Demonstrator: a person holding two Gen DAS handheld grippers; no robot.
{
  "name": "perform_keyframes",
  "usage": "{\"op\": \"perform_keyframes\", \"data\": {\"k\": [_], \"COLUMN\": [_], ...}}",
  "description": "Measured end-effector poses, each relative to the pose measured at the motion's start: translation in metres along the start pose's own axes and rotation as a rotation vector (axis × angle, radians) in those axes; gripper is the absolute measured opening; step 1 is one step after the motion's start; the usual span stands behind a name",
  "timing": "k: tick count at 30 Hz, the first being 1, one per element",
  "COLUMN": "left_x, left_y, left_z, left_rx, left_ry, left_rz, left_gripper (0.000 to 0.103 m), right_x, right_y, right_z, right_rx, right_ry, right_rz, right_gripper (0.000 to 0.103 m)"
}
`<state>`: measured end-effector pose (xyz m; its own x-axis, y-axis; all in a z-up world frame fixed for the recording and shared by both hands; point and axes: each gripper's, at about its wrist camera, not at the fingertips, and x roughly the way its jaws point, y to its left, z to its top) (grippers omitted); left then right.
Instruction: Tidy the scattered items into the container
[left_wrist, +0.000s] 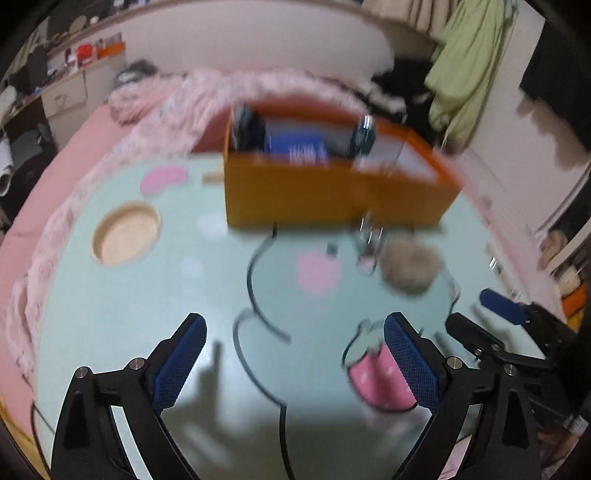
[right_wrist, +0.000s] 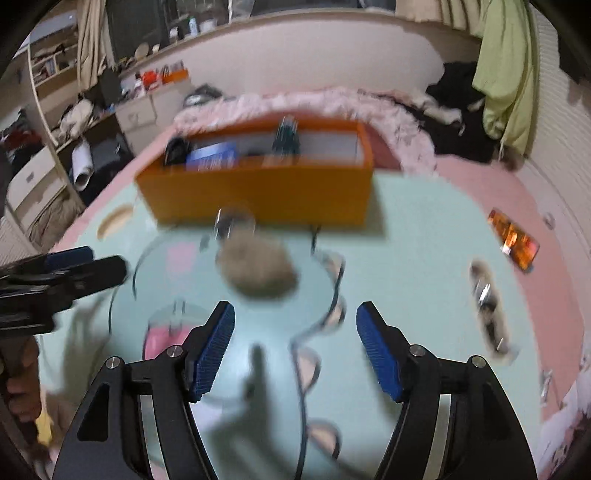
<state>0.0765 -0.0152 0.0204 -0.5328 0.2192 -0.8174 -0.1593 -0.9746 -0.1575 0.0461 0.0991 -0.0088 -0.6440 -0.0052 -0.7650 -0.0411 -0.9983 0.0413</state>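
Observation:
An orange box (left_wrist: 332, 195) stands at the far side of a pale green printed mat (left_wrist: 147, 314), with a blue pack and dark items inside; the right wrist view shows this box (right_wrist: 258, 188) too. A fluffy grey-brown pompom (left_wrist: 408, 267) lies in front of it, with a small metal ring piece (left_wrist: 369, 240) beside it. My left gripper (left_wrist: 295, 319) hangs open over bare mat, short of the pompom. My right gripper (right_wrist: 295, 304) is open just short of the pompom (right_wrist: 258, 269), nothing between its fingers. Both views are motion-blurred.
A round wooden dish (left_wrist: 125, 236) sits at the mat's left. To the right lie a small metallic item (right_wrist: 484, 295) and an orange-black packet (right_wrist: 513, 240). A pink blanket (left_wrist: 155, 110) is bunched behind the box. A hand (right_wrist: 18, 387) holds the left gripper (right_wrist: 107, 260).

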Motion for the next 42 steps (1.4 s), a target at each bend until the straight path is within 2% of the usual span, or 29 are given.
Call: {"op": "perform_keyframes", "data": {"k": [3,5,6,9,19,22,28,34,37,42], "left_x": [0.009,0.013,0.013,0.013,0.014,0.014,0.014,0.014,0.015,0.015], "left_y": [-0.002,-0.006,-0.007,-0.003,-0.003,-0.002,-0.002,-0.002,-0.002,-0.002], "left_z": [-0.009,-0.015,-0.018,-0.02,-0.017,-0.017,-0.017,-0.017,-0.017,-0.017], "left_rx": [0.015,0.055,0.067,0.054,0.074,0.081,0.091,0.092,0.091,0.09], "left_ry": [0.008,-0.006,-0.027,-0.032,-0.035,-0.036,-0.033,-0.037,-0.039,-0.04], "left_rz": [0.069,0.14,0.149,0.155,0.146,0.142,0.136,0.135,0.135,0.135], "left_gripper": [0.097,0.103,0.103,0.103,0.103,0.103,0.103,0.103,0.103,0.103], "right_x": [0.006,0.008,0.009,0.012,0.01,0.011,0.006,0.007,0.013,0.015], "right_y": [0.005,0.011,0.013,0.01,0.011,0.01,0.004,0.009,0.017,0.016], "right_z": [-0.015,-0.019,-0.02,-0.021,-0.025,-0.025,-0.026,-0.025,-0.024,-0.024], "right_rx": [-0.023,-0.054,-0.06,-0.046,-0.039,-0.033,0.004,-0.023,-0.07,-0.065], "right_ry": [0.017,-0.006,-0.01,-0.003,-0.02,-0.014,-0.046,-0.038,-0.003,-0.003], "right_rz": [-0.044,-0.076,-0.076,-0.063,-0.06,-0.02,0.057,0.035,-0.043,-0.04], "right_gripper": [0.069,0.079,0.082,0.088,0.088,0.101,0.102,0.102,0.102,0.102]}}
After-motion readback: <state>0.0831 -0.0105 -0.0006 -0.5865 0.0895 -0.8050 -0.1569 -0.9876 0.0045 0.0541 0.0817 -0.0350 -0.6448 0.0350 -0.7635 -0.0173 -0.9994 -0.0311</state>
